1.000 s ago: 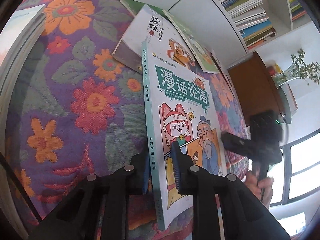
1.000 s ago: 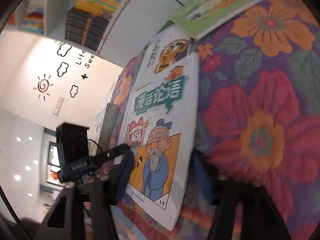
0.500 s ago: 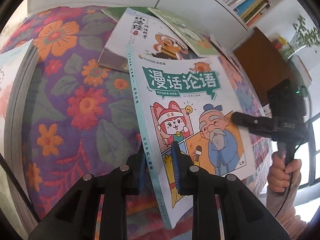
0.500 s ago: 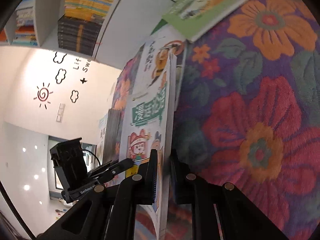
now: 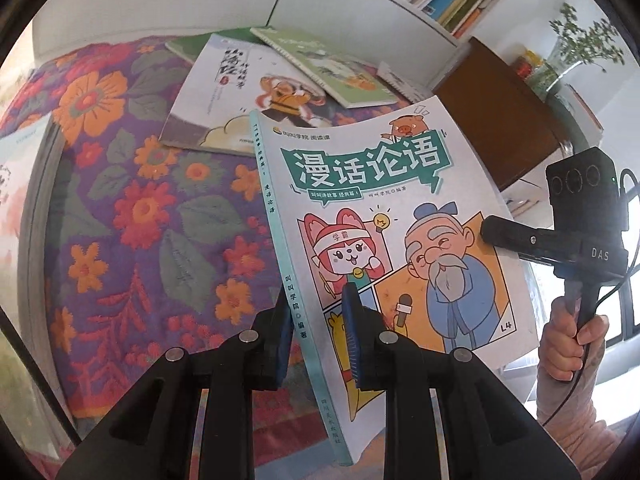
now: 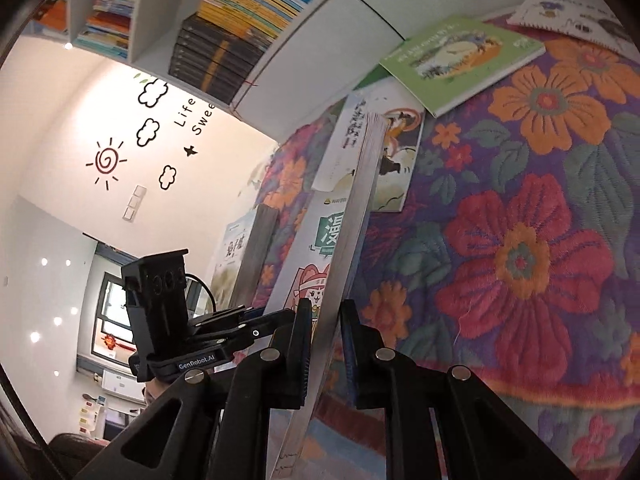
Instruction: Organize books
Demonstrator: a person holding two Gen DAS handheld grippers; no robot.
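Blue-padded jaws of the left hand-held gripper clamp the spine edge of the teal-titled comic book, while the right hand-held gripper has just been closing on its page edge; the book is held tilted above the floral bedspread. Farther off, a white picture book and green books lie loose, so most sorting seems left; the bookshelf stands beyond.
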